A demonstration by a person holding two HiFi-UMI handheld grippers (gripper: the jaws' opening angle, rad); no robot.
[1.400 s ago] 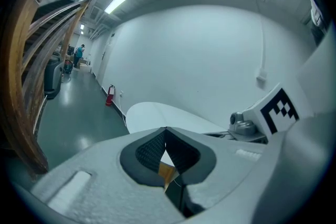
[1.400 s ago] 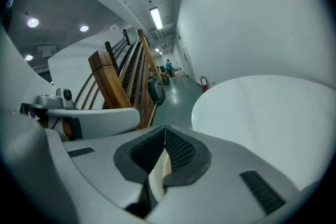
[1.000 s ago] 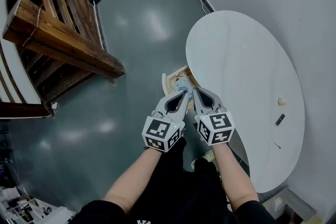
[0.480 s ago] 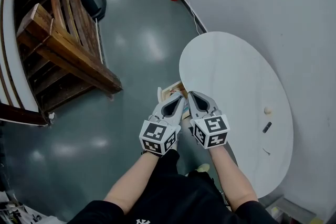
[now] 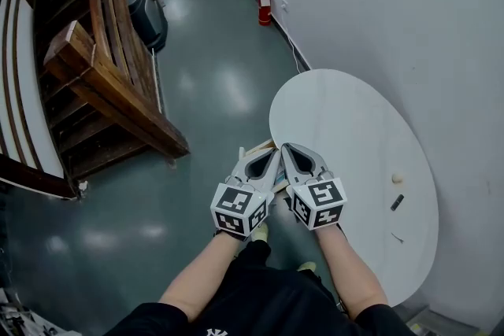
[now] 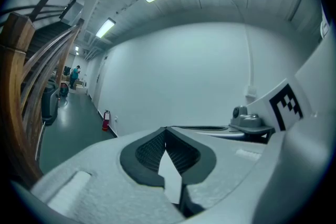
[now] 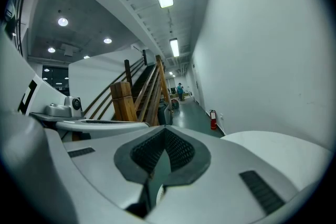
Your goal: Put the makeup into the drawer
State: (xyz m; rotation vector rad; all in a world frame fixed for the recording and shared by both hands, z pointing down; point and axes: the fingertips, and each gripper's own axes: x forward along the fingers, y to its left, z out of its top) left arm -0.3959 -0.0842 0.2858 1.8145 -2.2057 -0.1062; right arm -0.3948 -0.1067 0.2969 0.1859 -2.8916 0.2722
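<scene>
Makeup (image 5: pixel 398 202) lies well right of both closed, empty hand-held grippers (image 5: pixel 275 154) (image 5: pixel 286 147).

The left gripper (image 5: pixel 273 156) and the right gripper (image 5: pixel 287 149) are held side by side. A table (image 5: pixel 354 122) is set ahead and right of them, against a wall (image 5: pixel 394 4). On it, well right of the right gripper, a small round item (image 5: pixel 397 179) and a short stick (image 5: pixel 398 202) are laid (near each other). A drawer (image 5: pixel 258 147) is seen beneath the tips. A staircase (image 5: pixel 102 83) is placed far left.
</scene>
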